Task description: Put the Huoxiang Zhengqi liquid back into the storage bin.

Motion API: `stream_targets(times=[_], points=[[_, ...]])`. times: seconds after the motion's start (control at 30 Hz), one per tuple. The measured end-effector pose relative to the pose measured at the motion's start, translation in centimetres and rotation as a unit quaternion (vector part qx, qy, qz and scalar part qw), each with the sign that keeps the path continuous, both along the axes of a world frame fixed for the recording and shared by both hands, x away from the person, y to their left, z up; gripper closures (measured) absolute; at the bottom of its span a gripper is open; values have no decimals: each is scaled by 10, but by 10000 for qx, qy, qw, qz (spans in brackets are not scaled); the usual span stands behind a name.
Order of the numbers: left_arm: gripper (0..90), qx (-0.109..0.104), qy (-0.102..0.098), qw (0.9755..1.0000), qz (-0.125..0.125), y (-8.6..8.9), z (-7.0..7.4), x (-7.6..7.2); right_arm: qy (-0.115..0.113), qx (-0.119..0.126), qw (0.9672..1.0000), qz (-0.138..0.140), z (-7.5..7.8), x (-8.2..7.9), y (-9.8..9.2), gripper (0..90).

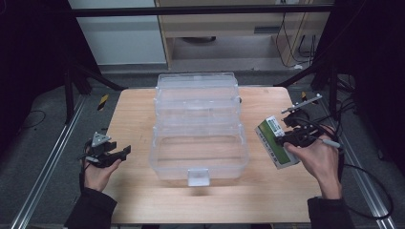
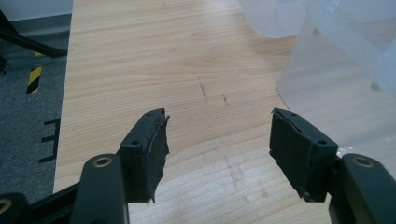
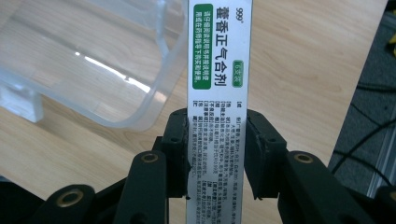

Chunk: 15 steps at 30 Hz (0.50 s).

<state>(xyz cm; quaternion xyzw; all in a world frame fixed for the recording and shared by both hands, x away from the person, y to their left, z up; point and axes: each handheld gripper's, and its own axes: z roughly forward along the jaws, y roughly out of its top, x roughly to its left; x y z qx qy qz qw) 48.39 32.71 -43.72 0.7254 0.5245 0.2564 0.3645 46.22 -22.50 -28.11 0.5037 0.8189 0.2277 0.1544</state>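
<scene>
At the table's right edge, the right gripper (image 1: pixel 286 139) clamps the box (image 1: pixel 277 142) across its narrow sides, long axis running forward; the bin (image 1: pixel 198 172) lies to its left; the left gripper (image 1: pixel 122 153) rests open, empty.

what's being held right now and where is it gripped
The right hand-held gripper clamps a white-and-green medicine box across its narrow sides near one end. The left hand-held gripper is open and holds nothing.

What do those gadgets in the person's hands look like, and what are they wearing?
Both the left gripper and right gripper are black, each with two flat padded jaws on brass-riveted links. A grey three-cornered plate tops the left; a black cable trails from the right. The sleeves are dark.
</scene>
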Motion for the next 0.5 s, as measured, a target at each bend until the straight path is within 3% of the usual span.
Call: stream_targets(times=[0.17, 0.3, 0.5], points=[[364, -5, 14, 10000, -4, -1, -2, 1, -276, 14, 9992, 283, 13, 2, 4, 646], [364, -7, 18, 10000, -9, -1, -2, 1, -366, 40, 9979, 525, 21, 4, 11, 647], [364, -5, 29, 10000, -2, -1, -3, 1, -561, 17, 9932, 1024, 29, 6, 26, 648]])
